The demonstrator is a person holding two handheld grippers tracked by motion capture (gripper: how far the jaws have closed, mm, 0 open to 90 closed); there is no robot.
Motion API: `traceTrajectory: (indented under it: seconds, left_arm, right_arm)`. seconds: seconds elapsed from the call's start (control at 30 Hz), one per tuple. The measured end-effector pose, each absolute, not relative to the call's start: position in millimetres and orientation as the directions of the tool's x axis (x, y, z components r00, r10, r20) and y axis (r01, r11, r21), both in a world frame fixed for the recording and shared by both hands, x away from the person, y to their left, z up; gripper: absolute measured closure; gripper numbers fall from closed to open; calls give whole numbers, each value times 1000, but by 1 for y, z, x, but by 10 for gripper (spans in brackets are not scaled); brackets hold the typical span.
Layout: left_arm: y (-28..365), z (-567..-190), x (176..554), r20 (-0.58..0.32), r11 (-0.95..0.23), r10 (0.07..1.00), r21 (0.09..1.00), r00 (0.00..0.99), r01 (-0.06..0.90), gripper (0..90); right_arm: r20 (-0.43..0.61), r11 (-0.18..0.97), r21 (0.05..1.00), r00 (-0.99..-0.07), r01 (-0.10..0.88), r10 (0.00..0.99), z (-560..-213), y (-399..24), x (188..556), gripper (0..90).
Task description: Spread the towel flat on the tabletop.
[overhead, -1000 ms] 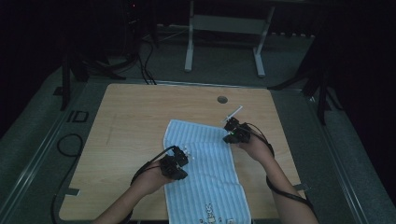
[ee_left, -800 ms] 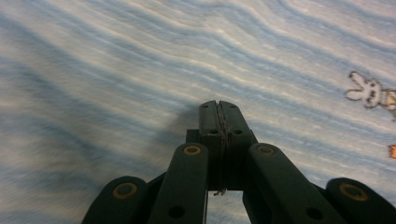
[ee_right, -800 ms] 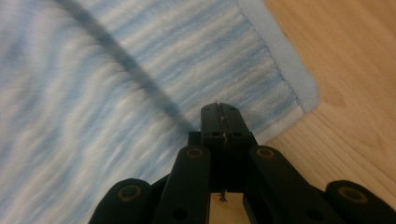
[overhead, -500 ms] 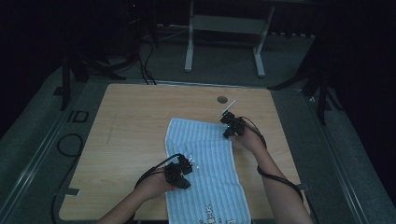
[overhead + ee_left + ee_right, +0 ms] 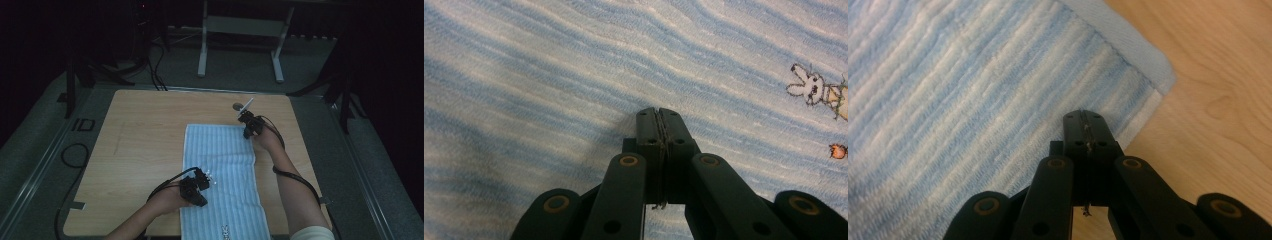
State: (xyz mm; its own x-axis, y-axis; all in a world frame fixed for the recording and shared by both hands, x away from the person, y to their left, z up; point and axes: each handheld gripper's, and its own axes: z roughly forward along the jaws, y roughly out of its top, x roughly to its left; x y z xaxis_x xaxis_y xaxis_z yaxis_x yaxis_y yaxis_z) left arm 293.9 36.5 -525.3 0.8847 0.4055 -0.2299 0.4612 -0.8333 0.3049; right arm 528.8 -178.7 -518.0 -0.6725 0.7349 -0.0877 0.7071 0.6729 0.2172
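Dark floor surrounds your wooden counter (image 5: 140, 150). On it, a blue striped towel (image 5: 220, 165) runs from mid-counter to the near edge, right of centre. Your right gripper (image 5: 246, 133) sits at the towel's far right corner, jaws closed with nothing between them. Your left gripper (image 5: 204, 200) rests on the towel towards the near edge, jaws closed and empty.

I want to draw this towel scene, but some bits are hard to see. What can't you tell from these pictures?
- The blue-and-white striped terry towel: its near end is cut off by the bottom edge of the high view.
- The small dark print near that end: too small to read in the high view.
- The little rabbit drawing: its neighbours are cut off by the right edge of the left gripper view.
- The small round grey thing on the wooden table: too small to identify.
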Motion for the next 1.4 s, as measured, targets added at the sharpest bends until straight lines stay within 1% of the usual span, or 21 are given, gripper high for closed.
traceTrajectory:
  seconds: [0.2, 0.27, 0.37, 0.43, 0.53, 0.6, 0.7, 0.77, 0.8, 0.83, 0.87, 0.9, 1.0, 1.07, 1.13, 1.23, 1.4]
  left_arm:
    - [30, -526, 290, -246, -842, 383, 303, 890, 446, 880]
    - [29, -526, 290, -251, -843, 379, 302, 891, 444, 879]
    - [30, -522, 290, -246, -846, 374, 304, 894, 438, 829]
    - [35, -517, 294, -230, -834, 392, 320, 891, 450, 829]
    - [46, -509, 302, -192, -806, 445, 340, 875, 485, 834]
    - [52, -505, 308, -163, -794, 473, 347, 866, 499, 839]
    - [60, -505, 316, -141, -772, 517, 350, 845, 531, 838]
    - [63, -508, 321, -132, -765, 536, 342, 834, 546, 837]
    - [64, -510, 322, -130, -759, 548, 339, 827, 556, 837]
    - [64, -510, 322, -130, -759, 548, 339, 827, 556, 837]
    - [66, -515, 326, -140, -753, 556, 331, 819, 568, 837]
    - [66, -517, 327, -136, -753, 561, 326, 817, 571, 837]
    - [67, -522, 330, -145, -747, 570, 319, 809, 584, 837]
    - [67, -523, 333, -161, -740, 571, 323, 805, 590, 837]
    - [65, -523, 334, -161, -738, 574, 323, 803, 593, 837]
    - [63, -523, 337, -155, -737, 577, 326, 802, 592, 837]
    - [55, -523, 347, -149, -746, 568, 323, 809, 583, 837]
  right_arm:
    - [-98, 633, 231, -630, 739, 771, -518, -187, 535, 897]
    - [-96, 631, 232, -628, 740, 772, -518, -188, 535, 895]
    - [-96, 628, 227, -625, 744, 775, -517, -189, 531, 873]
    - [-71, 627, 251, -632, 737, 771, -512, -190, 524, 864]
    - [-51, 637, 305, -656, 708, 753, -502, -191, 505, 862]
    - [-58, 660, 338, -685, 671, 726, -496, -192, 488, 863]
    - [-18, 662, 386, -712, 643, 702, -492, -195, 459, 872]
    - [-22, 694, 378, -743, 613, 669, -495, -195, 439, 869]
    - [-21, 700, 385, -752, 602, 659, -496, -196, 429, 863]
    - [-21, 700, 385, -752, 602, 659, -496, -196, 429, 863]
    - [-19, 709, 388, -764, 589, 645, -497, -197, 420, 862]
    - [-19, 714, 402, -775, 573, 632, -499, -197, 403, 855]
    - [-14, 730, 402, -794, 552, 608, -505, -197, 383, 851]
    - [-6, 732, 398, -796, 553, 605, -508, -197, 379, 851]
    - [-17, 742, 367, -794, 560, 608, -518, -197, 375, 852]
    - [6, 729, 364, -784, 580, 621, -523, -200, 379, 852]
    - [4, 713, 355, -764, 604, 645, -522, -207, 392, 852]
